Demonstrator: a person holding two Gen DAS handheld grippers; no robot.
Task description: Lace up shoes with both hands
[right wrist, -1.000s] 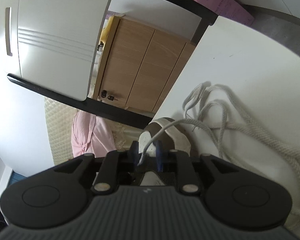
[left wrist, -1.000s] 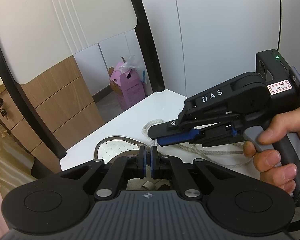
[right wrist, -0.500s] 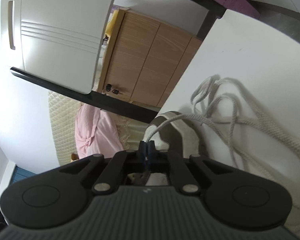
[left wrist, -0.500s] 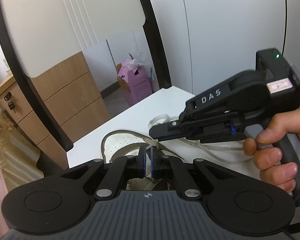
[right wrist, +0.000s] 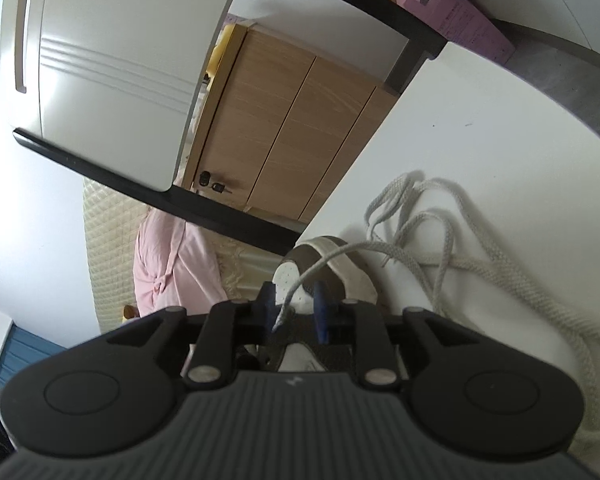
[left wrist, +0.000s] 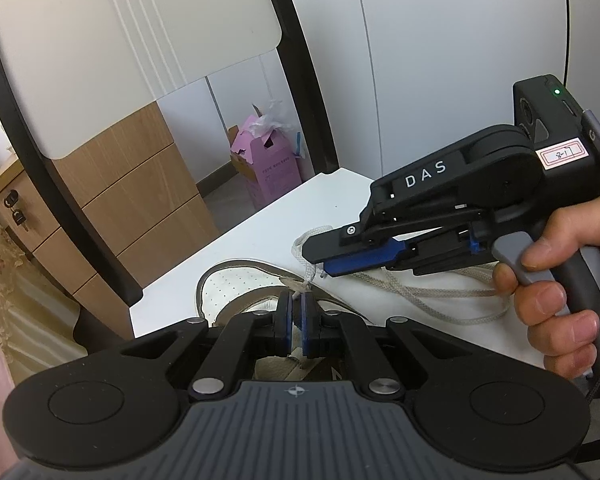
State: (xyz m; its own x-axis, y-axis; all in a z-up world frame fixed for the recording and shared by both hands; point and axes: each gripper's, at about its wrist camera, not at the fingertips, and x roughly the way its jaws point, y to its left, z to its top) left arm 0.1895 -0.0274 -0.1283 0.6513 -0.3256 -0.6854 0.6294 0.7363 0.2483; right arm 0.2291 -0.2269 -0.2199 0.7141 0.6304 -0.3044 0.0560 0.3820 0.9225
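Two grippers work over a white shoe [left wrist: 239, 292] at the near corner of a white table [left wrist: 283, 220].

From the left wrist, the left gripper [left wrist: 295, 312] has its blue pads pressed almost together, pinching a thin strand of the cream lace [left wrist: 306, 280] just above the shoe's opening. The right gripper [left wrist: 320, 260] reaches in from the right, held by a hand [left wrist: 556, 276] whose fingers wrap the grey trigger; its tip sits just beside the lace where it rises from the shoe. More lace lies looped on the table under that gripper. A pink box [left wrist: 267, 168] stands on the floor beyond the table.

From the right wrist, the right gripper [right wrist: 293, 300] is opening: its blue pads stand apart with the lace [right wrist: 300, 280] running loose between them, touching neither clearly. The shoe [right wrist: 332, 264] lies just ahead of the fingers, and the remaining lace sprawls in coils across the table [right wrist: 480, 120] to the right.
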